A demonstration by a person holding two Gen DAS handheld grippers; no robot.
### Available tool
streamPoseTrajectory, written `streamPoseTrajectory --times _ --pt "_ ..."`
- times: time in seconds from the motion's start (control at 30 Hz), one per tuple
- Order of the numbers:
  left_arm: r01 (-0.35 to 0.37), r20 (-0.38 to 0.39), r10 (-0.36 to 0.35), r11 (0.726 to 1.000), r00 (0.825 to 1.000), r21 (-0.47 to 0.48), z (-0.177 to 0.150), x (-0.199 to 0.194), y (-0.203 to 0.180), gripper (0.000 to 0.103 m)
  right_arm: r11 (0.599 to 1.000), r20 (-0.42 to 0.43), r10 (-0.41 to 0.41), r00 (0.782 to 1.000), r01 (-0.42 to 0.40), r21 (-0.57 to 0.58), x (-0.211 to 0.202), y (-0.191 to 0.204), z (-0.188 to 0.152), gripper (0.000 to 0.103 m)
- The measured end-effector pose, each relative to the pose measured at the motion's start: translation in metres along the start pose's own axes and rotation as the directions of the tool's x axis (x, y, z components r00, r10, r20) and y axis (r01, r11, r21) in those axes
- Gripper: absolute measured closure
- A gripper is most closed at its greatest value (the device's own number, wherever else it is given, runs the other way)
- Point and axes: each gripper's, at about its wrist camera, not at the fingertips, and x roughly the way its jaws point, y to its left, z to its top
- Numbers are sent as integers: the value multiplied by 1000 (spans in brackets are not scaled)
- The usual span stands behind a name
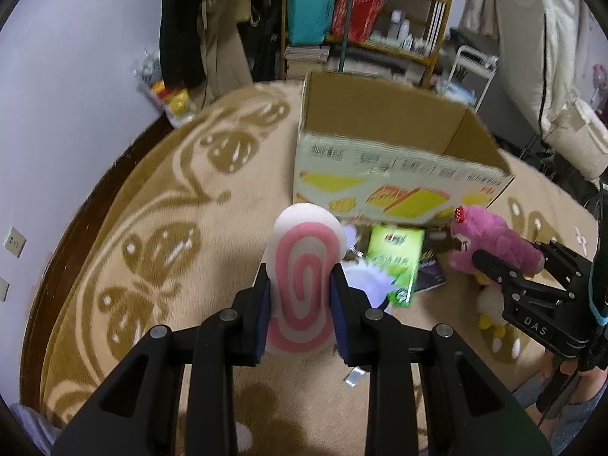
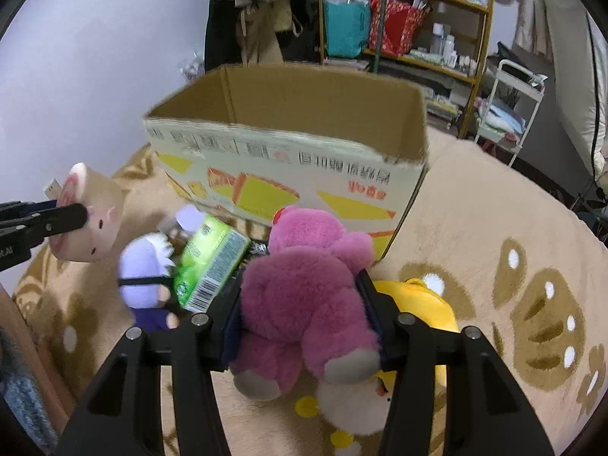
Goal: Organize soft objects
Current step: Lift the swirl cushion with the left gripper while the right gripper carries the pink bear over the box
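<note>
My left gripper [image 1: 300, 277] is shut on a white plush roll with a pink swirl [image 1: 304, 273], held above the rug. From the right wrist view this roll [image 2: 91, 220] shows a cream side with a small pig face, and the left gripper [image 2: 72, 214] clamps it from the left. My right gripper [image 2: 300, 285] is shut on a fluffy pink bear [image 2: 304, 288], its pads pressing into the body. The bear [image 1: 494, 239] and right gripper [image 1: 513, 252] appear at the right of the left wrist view. An open cardboard box [image 1: 380, 174] [image 2: 285, 159] stands just behind both toys.
On the rug [image 1: 152, 228] lie a green carton [image 2: 209, 262], a purple-and-white plush doll [image 2: 146, 277], a yellow plush [image 2: 418, 304] and a white duck plush [image 2: 349, 406]. A cluttered shelf [image 2: 399, 19] and a white cart [image 2: 509, 106] stand behind the box.
</note>
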Motion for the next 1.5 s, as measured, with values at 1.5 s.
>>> streamPoseTrajectory --times 1.5 --pt "40 249 -67 993 966 112 121 37 -54 74 999 401 -22 916 1 52 -38 -37 78 47"
